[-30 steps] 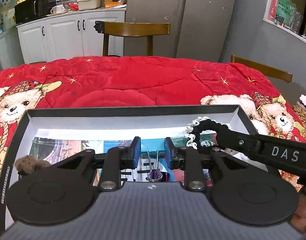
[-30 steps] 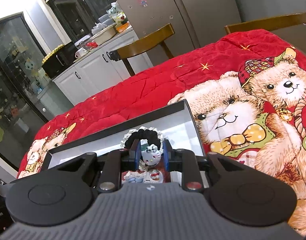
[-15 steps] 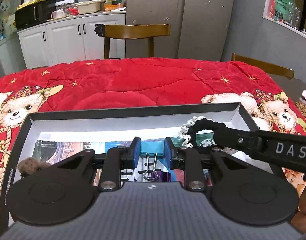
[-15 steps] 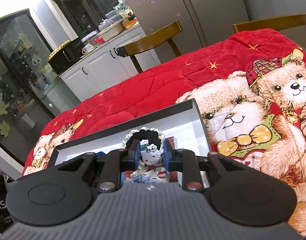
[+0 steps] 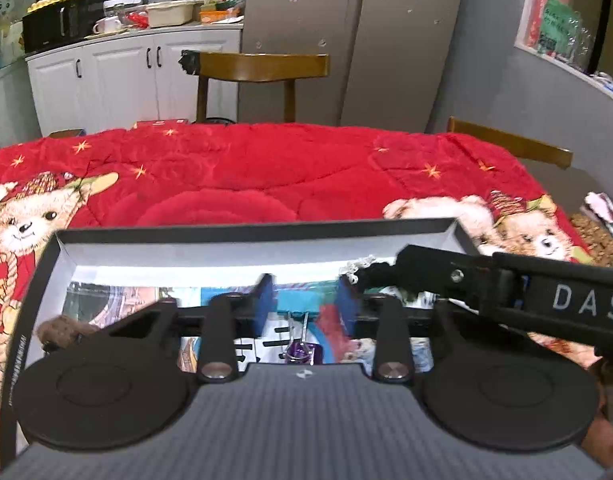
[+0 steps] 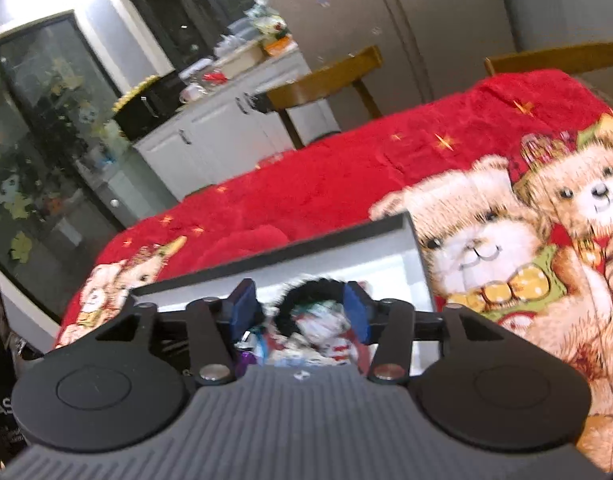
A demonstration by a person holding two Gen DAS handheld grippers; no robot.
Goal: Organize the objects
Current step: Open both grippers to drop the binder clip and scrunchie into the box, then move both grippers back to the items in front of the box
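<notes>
Table under red bear-print quilt (image 5: 266, 176); black shallow box (image 5: 226, 234) sat on quilt at near edge.

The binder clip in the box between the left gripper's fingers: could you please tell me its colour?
The binder clip is purple with silver wire handles, clearest in the left wrist view.

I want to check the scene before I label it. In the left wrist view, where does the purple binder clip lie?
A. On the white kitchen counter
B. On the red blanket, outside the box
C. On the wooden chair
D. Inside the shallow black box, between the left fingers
D: the purple binder clip lies on the printed papers inside the shallow black box, low between the spread blue pads of the left gripper.
</notes>
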